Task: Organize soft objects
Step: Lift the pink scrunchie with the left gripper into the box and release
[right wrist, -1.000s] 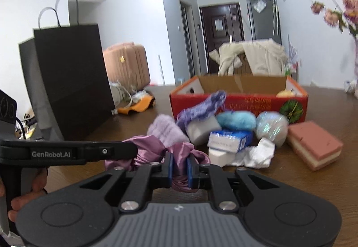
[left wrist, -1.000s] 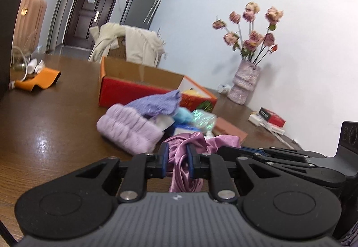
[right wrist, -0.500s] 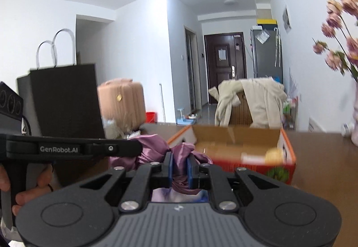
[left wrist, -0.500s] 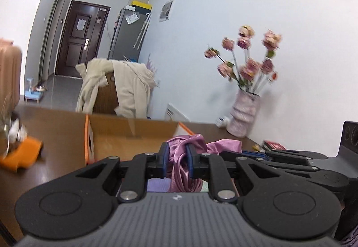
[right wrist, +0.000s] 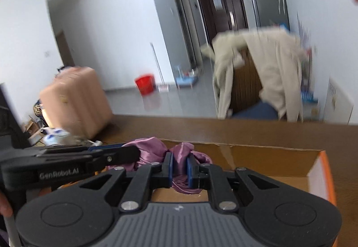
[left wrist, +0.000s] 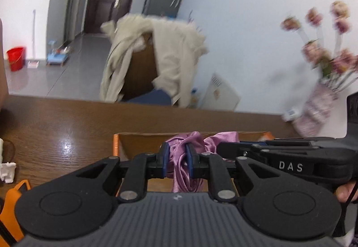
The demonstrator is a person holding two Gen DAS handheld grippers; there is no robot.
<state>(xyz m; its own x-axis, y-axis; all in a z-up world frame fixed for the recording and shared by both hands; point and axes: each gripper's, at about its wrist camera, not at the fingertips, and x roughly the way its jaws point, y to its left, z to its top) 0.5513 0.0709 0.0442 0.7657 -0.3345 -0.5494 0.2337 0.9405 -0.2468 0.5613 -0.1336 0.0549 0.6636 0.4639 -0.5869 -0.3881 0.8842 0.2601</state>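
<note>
Left gripper (left wrist: 176, 158): fingers clamped tight on purple satin cloth (left wrist: 182, 171). Right gripper (right wrist: 179, 167): fingers pinch same cloth (right wrist: 180, 163). Cloth bunched between both, held over open cardboard box (right wrist: 264, 157) on wooden bench (left wrist: 67, 119).

The box (right wrist: 268, 157) sits on the table (left wrist: 56, 117). The cloth (left wrist: 181, 168) hangs over the box, between both tongs. A chair (left wrist: 138, 72) stands behind the table.
</note>
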